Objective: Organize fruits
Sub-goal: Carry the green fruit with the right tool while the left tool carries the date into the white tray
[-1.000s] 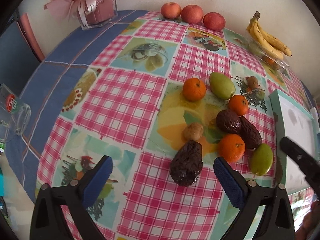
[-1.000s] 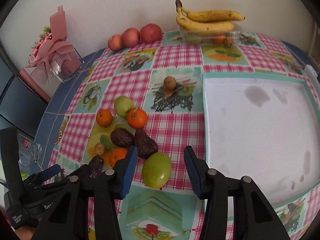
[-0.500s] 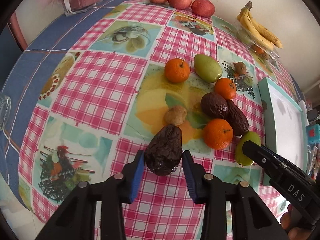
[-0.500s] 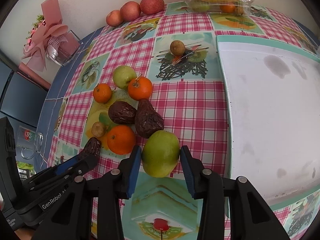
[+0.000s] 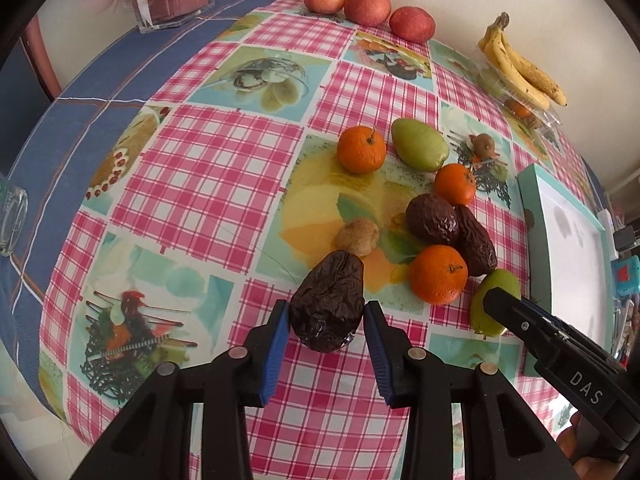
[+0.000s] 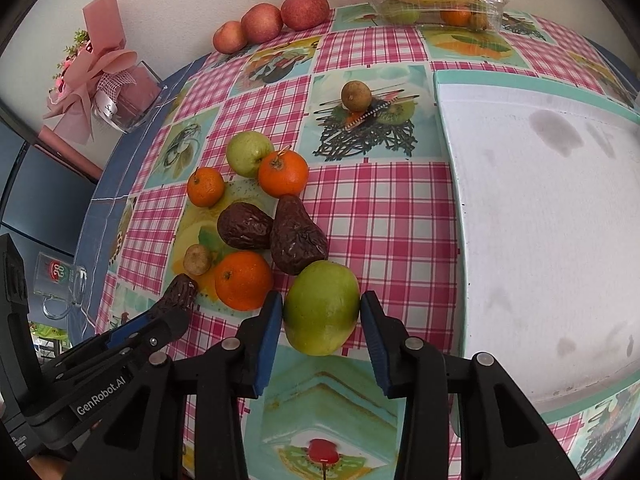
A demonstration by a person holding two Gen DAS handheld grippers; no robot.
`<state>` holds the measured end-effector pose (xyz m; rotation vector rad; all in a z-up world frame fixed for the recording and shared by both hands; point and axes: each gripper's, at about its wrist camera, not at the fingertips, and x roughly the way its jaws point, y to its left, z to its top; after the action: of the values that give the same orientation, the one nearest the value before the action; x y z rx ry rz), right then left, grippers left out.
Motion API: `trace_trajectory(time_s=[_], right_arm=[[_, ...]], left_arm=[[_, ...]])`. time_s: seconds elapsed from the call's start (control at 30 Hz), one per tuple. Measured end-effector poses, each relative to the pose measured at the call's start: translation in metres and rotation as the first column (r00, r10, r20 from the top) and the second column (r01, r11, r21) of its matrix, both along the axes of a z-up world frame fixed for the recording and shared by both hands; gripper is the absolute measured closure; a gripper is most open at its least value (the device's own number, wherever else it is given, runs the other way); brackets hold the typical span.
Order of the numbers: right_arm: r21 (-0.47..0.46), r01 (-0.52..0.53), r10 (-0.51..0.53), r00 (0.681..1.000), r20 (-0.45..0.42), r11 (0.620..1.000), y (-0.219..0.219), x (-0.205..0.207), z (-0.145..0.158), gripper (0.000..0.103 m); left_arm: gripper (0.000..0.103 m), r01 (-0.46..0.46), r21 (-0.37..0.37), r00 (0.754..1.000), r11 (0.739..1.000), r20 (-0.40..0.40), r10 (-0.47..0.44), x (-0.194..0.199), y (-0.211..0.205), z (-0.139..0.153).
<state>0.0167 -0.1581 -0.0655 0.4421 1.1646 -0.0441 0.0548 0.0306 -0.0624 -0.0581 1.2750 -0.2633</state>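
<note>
Left gripper [image 5: 325, 322] clamped on a wrinkled dark avocado [image 5: 328, 306] at the near edge of the fruit cluster on the checked tablecloth [image 5: 208, 168]. Right gripper [image 6: 322, 320] closed around a green mango [image 6: 322, 306], just beside the white tray [image 6: 540, 216].

"DAS" stood in white on the right gripper [image 5: 500, 304] body, seen from the left wrist. "GenRobot.AI" was printed on the left gripper [image 6: 180, 300] body. The glass mug [image 6: 60, 284] bore a round "28" logo.
</note>
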Motion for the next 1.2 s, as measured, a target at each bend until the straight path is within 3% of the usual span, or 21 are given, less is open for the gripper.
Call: trace_trajectory(time_s=[0.37,0.77,1.07,1.2], right_arm=[[0.032,0.033,-0.035,0.998,0.059,0.999,-0.009,-0.009,0.019,0.062],[-0.065,0.126,-0.116,0.983,0.141,0.99,-0.03,-0.012,0.053,0.062],[-0.161,0.304,-0.288,0.951,0.115,0.939,-0.091,-0.021,0.059,0.062],[-0.178,0.395,-0.383,0.918,0.101,0.901,-0.127,-0.031,0.059,0.062]], left_arm=[[0.063,-0.043,0.002,0.997,0.999,0.067,0.043,-0.003,0.01,0.017],[0.063,-0.048,0.009,0.988,0.999,0.144,0.046,0.008,-0.005,0.055],[0.063,0.007,0.015,0.985,1.0,0.17,-0.009,0.026,-0.052,0.076],[0.063,0.051,0.022,0.984,0.998,0.17,-0.054,0.031,-0.085,0.078]])
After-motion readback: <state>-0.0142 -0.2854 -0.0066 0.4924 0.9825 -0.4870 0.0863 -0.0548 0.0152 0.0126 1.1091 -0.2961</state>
